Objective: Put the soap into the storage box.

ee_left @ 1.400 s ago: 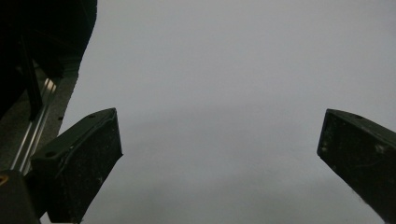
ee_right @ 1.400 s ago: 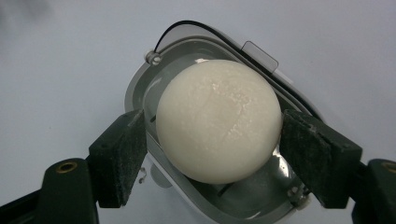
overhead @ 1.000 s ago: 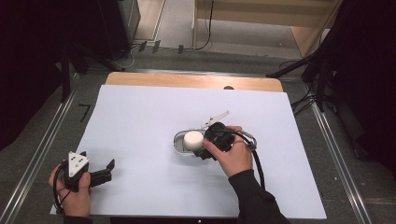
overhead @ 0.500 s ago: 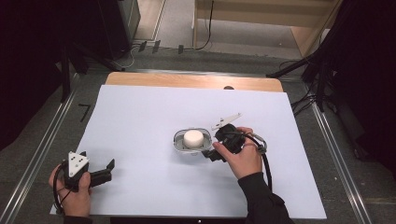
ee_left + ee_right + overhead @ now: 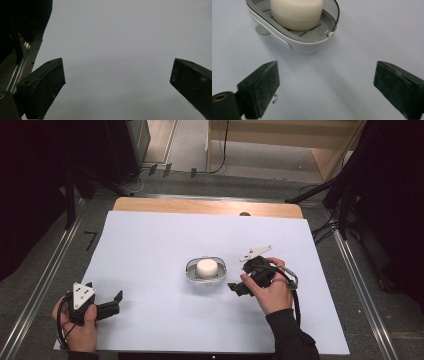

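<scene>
A grey and white oval soap dish (image 5: 192, 275) sits mid-table with a round cream soap bar (image 5: 206, 267) in it. My right gripper (image 5: 237, 279) lies just right of the dish and points at it. Its jaws are opening, with nothing between them. In the right gripper view the soap dish (image 5: 312, 43) and the soap bar (image 5: 297, 12) lie just ahead of the right gripper (image 5: 325, 82), apart from its pads. My left gripper (image 5: 114, 303) rests open near the table's front left corner. In the left gripper view the left gripper (image 5: 117, 77) stands over bare white sheet.
A white sheet (image 5: 150, 245) covers the table, with a wooden strip (image 5: 200, 206) bare along the far edge. Metal rails (image 5: 45, 285) run down both sides. The right gripper's cable (image 5: 295, 292) loops by the wrist.
My right gripper has drawn back to the right from the dish's edge, and its jaws have spread apart. The dish, the soap and the left gripper have stayed put.
</scene>
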The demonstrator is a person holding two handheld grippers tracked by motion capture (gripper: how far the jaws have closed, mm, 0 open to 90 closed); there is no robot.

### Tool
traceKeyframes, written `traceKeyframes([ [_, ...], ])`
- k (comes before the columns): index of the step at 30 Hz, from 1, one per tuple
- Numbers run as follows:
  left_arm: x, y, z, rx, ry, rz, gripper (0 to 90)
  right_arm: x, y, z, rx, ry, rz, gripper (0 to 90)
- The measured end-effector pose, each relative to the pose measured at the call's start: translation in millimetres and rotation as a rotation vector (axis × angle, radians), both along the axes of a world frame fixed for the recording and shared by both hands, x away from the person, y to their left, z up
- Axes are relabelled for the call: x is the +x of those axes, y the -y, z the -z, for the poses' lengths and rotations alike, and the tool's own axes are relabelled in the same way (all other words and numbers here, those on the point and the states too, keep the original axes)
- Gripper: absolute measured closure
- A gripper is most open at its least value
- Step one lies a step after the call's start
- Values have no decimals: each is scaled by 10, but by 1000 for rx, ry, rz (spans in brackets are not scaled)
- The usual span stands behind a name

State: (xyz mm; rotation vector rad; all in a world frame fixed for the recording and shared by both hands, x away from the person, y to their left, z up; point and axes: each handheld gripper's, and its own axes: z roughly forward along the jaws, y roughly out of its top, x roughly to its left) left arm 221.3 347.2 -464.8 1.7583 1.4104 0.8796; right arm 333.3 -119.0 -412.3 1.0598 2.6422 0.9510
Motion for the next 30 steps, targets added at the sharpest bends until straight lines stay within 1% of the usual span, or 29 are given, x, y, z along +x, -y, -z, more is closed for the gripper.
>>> traceKeyframes([
  [2,-1,1,0,-1,1,-1,2,-17,65,21,-10,15,24,14],
  [4,-1,1,0,-1,1,-1,2,-32,107,36,-11,14,38,0],
  [8,0,0,0,-1,-1,0,2,-43,172,54,-12,13,54,0],
  [11,0,0,0,-2,-1,0,2,-77,259,89,6,15,83,0],
  [13,-1,0,-1,0,-1,0,2,-80,279,103,5,16,84,0],
  [14,0,0,-1,2,-2,1,2,-92,311,127,4,20,96,0],
  [18,1,0,0,0,-3,0,2,-118,393,175,4,14,111,0],
  [21,1,1,0,1,-2,-1,2,-139,470,216,16,11,125,0],
  [22,1,1,0,1,-2,-1,2,-139,470,216,16,11,125,0],
  [23,1,1,0,1,-3,-1,2,-158,525,249,20,11,138,0],
  [26,1,2,0,3,-2,0,2,-181,589,278,33,6,155,0],
  [30,1,2,0,2,-3,0,2,-207,686,306,49,18,177,0],
])
